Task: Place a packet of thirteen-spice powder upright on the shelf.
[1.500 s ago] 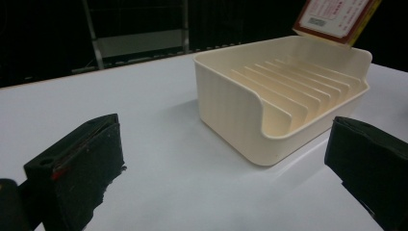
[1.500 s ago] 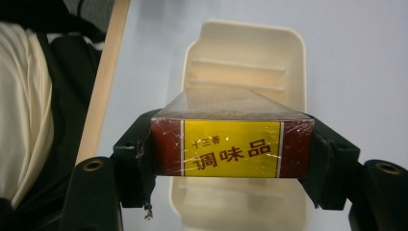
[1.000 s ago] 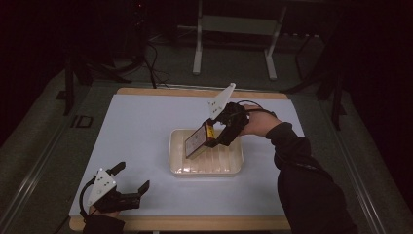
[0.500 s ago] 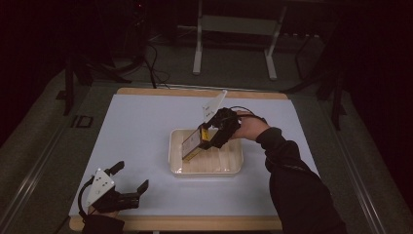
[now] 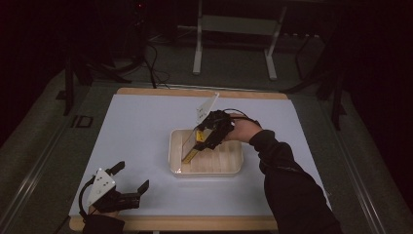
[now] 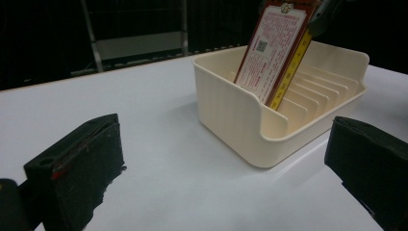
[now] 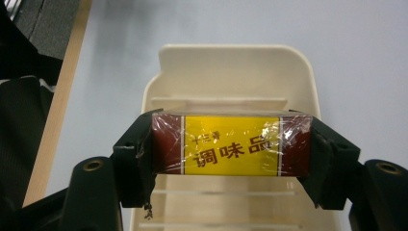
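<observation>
A flat red and yellow box (image 5: 191, 146) wrapped in clear film leans tilted inside a cream slotted tray (image 5: 204, 173) at the table's middle. My right gripper (image 5: 204, 136) is shut on the box's upper end, its pads pressing the two narrow sides (image 7: 231, 145). In the left gripper view the box (image 6: 272, 48) dips behind the tray's near wall (image 6: 231, 110), so its lower edge is hidden. My left gripper (image 5: 130, 176) rests at the front left of the table, open with nothing between its jaws (image 6: 226, 168).
The white table mat (image 5: 146, 126) spreads wide around the tray. A wooden table edge (image 5: 195, 223) runs along the front. Dark floor, cables and a metal stand (image 5: 234, 44) lie beyond the far edge.
My right gripper has sunk and shifted left with the box, bringing its lower end down into the tray's left part. The left gripper has stayed put.
</observation>
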`<state>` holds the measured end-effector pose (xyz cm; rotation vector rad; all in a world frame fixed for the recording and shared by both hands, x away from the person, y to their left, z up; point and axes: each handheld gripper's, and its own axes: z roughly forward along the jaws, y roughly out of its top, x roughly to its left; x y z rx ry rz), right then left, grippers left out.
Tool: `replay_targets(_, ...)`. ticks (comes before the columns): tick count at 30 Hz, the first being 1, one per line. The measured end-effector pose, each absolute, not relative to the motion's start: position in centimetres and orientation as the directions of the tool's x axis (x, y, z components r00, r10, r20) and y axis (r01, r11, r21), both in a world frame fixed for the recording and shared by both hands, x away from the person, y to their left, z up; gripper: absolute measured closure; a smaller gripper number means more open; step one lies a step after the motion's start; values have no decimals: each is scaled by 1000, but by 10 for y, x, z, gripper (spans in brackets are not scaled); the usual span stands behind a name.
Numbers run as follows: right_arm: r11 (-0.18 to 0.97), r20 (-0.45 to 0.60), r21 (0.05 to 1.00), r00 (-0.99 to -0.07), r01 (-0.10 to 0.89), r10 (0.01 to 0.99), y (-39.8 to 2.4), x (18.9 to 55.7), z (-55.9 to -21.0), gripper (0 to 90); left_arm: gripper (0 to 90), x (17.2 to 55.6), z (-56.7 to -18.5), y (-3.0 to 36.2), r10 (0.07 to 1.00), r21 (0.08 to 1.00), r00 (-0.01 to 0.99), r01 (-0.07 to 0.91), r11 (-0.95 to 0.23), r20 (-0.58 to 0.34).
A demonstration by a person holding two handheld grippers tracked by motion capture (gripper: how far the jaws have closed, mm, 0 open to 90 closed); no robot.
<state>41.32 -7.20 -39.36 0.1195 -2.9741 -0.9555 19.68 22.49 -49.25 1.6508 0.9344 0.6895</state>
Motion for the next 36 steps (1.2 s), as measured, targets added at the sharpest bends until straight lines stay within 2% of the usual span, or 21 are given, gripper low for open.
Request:
replay_targets(17,804,-28,589,-997,-75,-73,-44,409,-415,320,1,196,-492,225,848,964,530,233,-125,-18)
replay_targets(24,785,-1,618,-998,-44,-56,-45,413,-423,320,1,196,-492,225,847,964,531,233,-125,-18)
replay_targets(36,797,-4,602,-998,-53,-63,-41,411,-432,318,1,196,-492,225,845,964,534,234,-127,-18)
